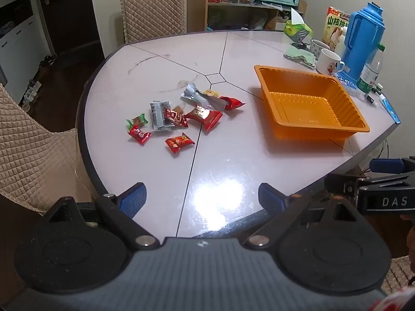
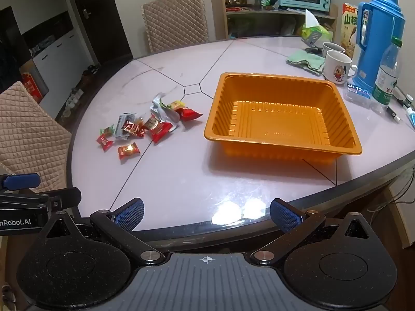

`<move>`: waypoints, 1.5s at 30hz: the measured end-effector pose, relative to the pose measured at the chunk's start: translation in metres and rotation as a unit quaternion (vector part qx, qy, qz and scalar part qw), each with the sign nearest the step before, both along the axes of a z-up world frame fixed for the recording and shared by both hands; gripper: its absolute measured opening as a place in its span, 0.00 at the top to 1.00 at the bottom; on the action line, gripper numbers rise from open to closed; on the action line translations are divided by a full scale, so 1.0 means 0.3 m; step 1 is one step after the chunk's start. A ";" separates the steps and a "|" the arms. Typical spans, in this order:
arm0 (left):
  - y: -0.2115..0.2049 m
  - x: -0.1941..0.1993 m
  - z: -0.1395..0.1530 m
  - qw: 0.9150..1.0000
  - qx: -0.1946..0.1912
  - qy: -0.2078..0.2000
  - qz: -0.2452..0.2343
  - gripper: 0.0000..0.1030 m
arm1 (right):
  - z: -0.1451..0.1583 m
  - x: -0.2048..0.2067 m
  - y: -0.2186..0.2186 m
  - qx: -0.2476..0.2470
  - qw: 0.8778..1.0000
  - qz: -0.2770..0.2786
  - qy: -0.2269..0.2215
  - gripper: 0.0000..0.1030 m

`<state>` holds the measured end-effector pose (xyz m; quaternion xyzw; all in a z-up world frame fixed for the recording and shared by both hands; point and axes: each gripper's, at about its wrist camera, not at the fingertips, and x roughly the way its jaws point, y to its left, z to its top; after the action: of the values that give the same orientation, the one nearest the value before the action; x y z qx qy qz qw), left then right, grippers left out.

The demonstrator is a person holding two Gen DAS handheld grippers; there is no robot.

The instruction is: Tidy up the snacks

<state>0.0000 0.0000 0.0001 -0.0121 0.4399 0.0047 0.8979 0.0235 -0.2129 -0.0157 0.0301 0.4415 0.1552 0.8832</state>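
A loose pile of wrapped snacks [image 1: 179, 119], mostly red packets with a grey and a green one, lies on the pale table left of centre; it also shows in the right wrist view [image 2: 145, 128]. An empty orange plastic tray [image 1: 308, 103] stands to their right, also in the right wrist view [image 2: 280, 114]. My left gripper [image 1: 202, 199] is open and empty above the table's near edge. My right gripper [image 2: 207, 215] is open and empty at the near edge, in front of the tray.
At the far right stand a blue thermos [image 1: 363, 36], two mugs [image 1: 328, 61], a water bottle [image 1: 371, 72], a green cloth [image 1: 301, 54] and a snack box [image 1: 334, 26]. Quilted chairs [image 1: 153, 10] stand behind and at the left of the table.
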 end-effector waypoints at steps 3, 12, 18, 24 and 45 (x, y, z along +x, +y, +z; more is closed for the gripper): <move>0.001 0.000 0.000 1.000 -0.001 0.001 0.000 0.10 | 0.000 0.002 0.001 -0.001 1.000 0.000 0.002 0.00; 0.000 0.001 0.000 1.000 0.000 0.001 0.000 0.10 | 0.000 0.005 0.006 0.000 1.000 0.003 0.001 0.00; 0.003 0.001 0.000 1.000 -0.001 -0.001 0.001 0.10 | 0.000 0.005 0.013 -0.001 1.000 0.003 0.000 0.00; 0.013 -0.003 -0.003 1.000 -0.002 -0.001 0.001 0.10 | -0.005 0.009 0.013 -0.001 1.000 0.004 0.000 0.00; 0.014 0.007 -0.008 1.000 -0.002 0.001 0.004 0.10 | 0.003 0.044 0.003 0.002 1.000 0.008 0.001 0.00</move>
<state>0.0021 0.0041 -0.0022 -0.0152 0.4405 0.0073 0.8976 0.0367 -0.2121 -0.0147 0.0286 0.4421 0.1628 0.8816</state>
